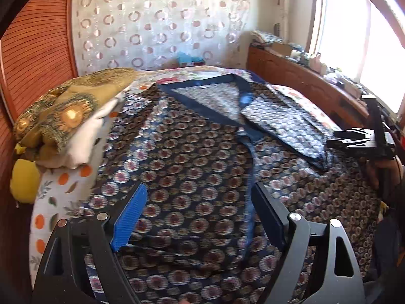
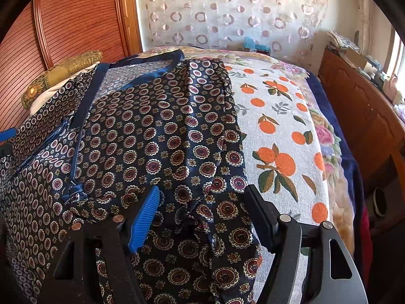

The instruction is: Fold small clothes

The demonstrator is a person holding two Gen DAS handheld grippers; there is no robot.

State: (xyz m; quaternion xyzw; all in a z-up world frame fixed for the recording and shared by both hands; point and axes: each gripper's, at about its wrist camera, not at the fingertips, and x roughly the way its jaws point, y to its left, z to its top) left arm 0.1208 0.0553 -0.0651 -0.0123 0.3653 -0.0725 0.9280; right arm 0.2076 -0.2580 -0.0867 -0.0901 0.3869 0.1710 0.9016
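Observation:
A dark navy garment (image 1: 192, 157) with round medallion print and blue trim lies spread on the bed. Its neckline is at the far side and one side is turned over, showing the paler inside. It fills the left of the right wrist view (image 2: 157, 131). My left gripper (image 1: 200, 207) is open just above the garment's near middle, empty. My right gripper (image 2: 202, 210) is open over the garment's right edge, where the cloth bunches between the fingers. The right gripper also shows at the right edge of the left wrist view (image 1: 364, 139).
The bed has a white cover (image 2: 281, 131) with orange fruit print, bare to the right of the garment. A stack of folded cloth and pillows (image 1: 65, 116) sits at the left. A wooden cabinet (image 1: 303, 81) with clutter runs along the right under the window. A wooden wardrobe (image 2: 76, 20) stands behind.

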